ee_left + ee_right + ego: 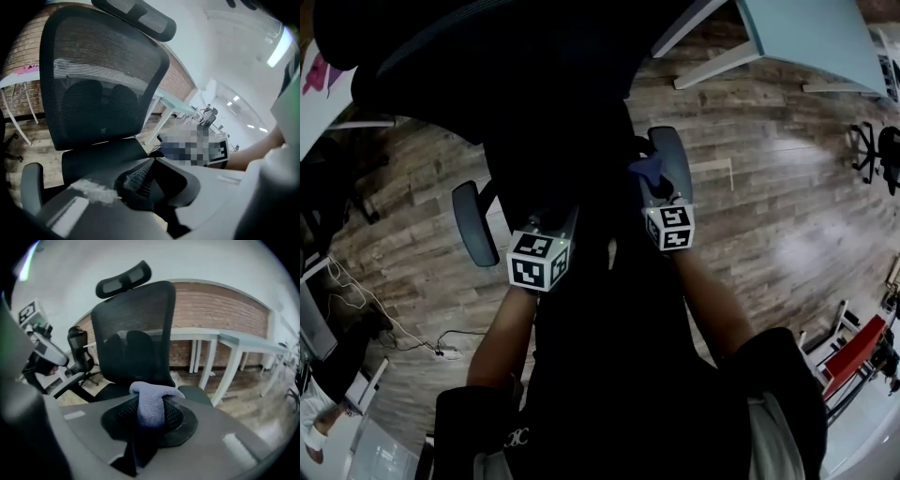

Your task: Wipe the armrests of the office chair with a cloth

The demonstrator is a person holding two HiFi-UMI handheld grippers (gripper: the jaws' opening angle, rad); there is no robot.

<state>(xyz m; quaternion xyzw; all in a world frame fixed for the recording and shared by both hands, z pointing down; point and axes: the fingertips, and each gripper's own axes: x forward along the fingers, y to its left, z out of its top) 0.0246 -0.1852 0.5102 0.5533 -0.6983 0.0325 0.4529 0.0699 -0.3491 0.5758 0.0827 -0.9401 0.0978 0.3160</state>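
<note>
Right gripper [151, 418] clamped on cloth [153, 401], just beside right armrest [674, 161]: press flat, sweep near-to-far. Left gripper [147, 180] jaws together, empty; left armrest [474, 223] likely next.

Blue-grey cloth [152, 401], black mesh office chair [136, 329], brown wood-plank floor [769, 187]

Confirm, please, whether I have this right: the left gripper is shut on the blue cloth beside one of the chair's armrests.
Not quite: the right gripper, not the left gripper, is shut on the blue cloth beside the armrest. The right gripper view shows the cloth pinched between its jaws; the left gripper view shows nothing between its own.
</note>
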